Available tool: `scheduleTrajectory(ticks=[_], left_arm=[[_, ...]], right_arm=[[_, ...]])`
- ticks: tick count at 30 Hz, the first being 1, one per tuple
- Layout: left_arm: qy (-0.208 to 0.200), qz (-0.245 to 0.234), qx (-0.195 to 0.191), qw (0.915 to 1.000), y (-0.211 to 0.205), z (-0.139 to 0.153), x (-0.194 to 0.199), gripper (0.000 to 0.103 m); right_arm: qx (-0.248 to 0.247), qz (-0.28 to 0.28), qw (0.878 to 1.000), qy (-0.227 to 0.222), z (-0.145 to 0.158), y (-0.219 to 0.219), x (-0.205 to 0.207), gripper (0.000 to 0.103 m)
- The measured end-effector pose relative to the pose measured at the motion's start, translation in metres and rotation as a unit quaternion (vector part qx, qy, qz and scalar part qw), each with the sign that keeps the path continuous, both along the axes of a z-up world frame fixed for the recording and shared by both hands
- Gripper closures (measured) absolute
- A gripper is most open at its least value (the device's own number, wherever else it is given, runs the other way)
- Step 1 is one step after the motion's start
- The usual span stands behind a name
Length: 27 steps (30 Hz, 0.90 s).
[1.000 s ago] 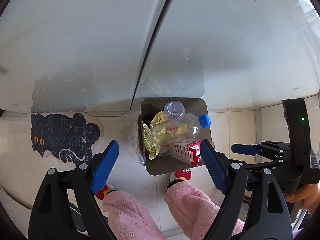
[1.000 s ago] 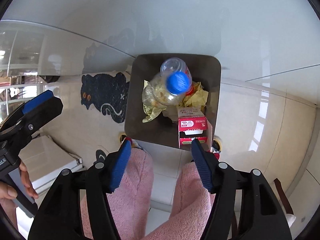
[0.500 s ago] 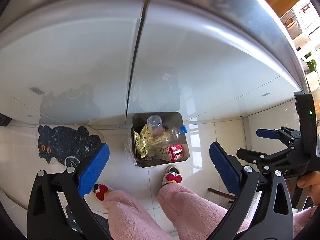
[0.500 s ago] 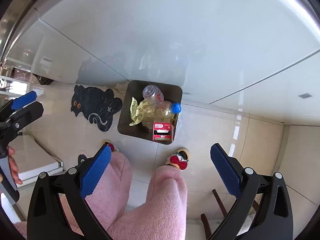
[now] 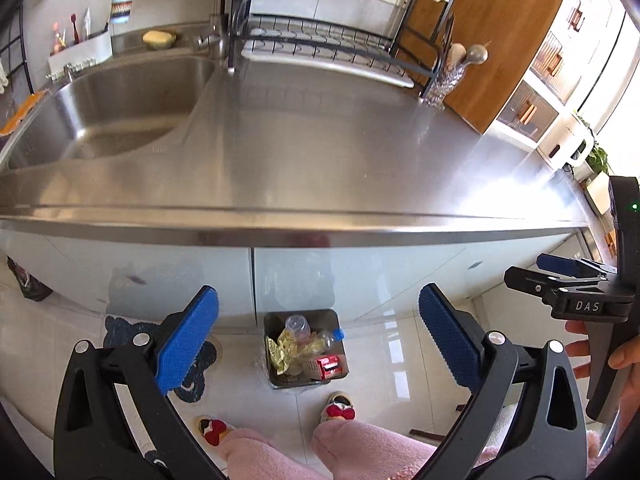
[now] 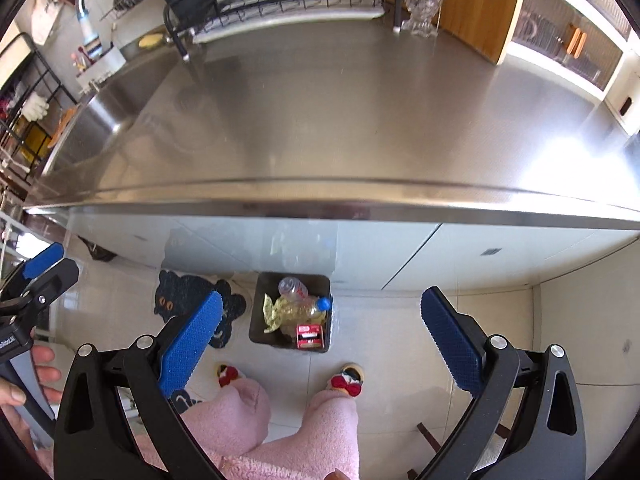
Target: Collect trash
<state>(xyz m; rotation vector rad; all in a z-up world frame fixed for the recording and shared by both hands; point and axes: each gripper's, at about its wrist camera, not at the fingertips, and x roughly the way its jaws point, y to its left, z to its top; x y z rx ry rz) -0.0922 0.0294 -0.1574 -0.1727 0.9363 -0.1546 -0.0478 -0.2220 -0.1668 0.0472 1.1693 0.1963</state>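
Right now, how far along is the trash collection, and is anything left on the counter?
Done: the bin on the floor holds a clear bottle, yellow wrappers and a red carton. In hand: nothing; the left gripper and right gripper are both open and empty above the bin. Left: the steel counter shows no loose trash, so it looks about finished.

Bright daylight from the right blows out glare on the steel counter [image 5: 320,152] at its right edge; fisheye bends edges, corners vignetted black, focus sharp.
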Motion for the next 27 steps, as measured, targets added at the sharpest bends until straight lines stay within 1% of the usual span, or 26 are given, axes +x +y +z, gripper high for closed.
scheduleTrajectory(ticks=[3, 8, 12, 15, 19, 27], left_arm=[[-0.024, 0.006, 0.007, 0.9997, -0.002, 0.026, -0.002, 0.008], [-0.069, 0.014, 0.017, 0.9974, -0.008, 0.069, -0.006, 0.008], [-0.109, 0.029, 0.031, 0.9932, -0.006, 0.096, -0.006, 0.008], [-0.135, 0.038, 0.033, 0.9896, -0.004, 0.113, -0.005, 0.008], [-0.15, 0.045, 0.036, 0.987, -0.001, 0.127, 0.0, 0.008], [-0.165, 0.055, 0.047, 0.9836, 0.0, 0.142, 0.009, 0.008]], right_arm=[[-0.003, -0.018, 0.999, -0.029, 0.027, -0.004, 0.0, 0.003], [0.009, -0.047, 0.997, -0.061, 0.063, -0.015, -0.002, 0.003], [0.002, -0.054, 0.994, -0.1, 0.085, -0.013, -0.005, 0.003], [-0.006, -0.055, 0.99, -0.127, 0.104, -0.013, -0.005, 0.003], [-0.011, -0.058, 0.986, -0.156, 0.124, -0.01, -0.003, 0.003], [-0.012, -0.063, 0.982, -0.177, 0.144, -0.002, 0.008, 0.003]])
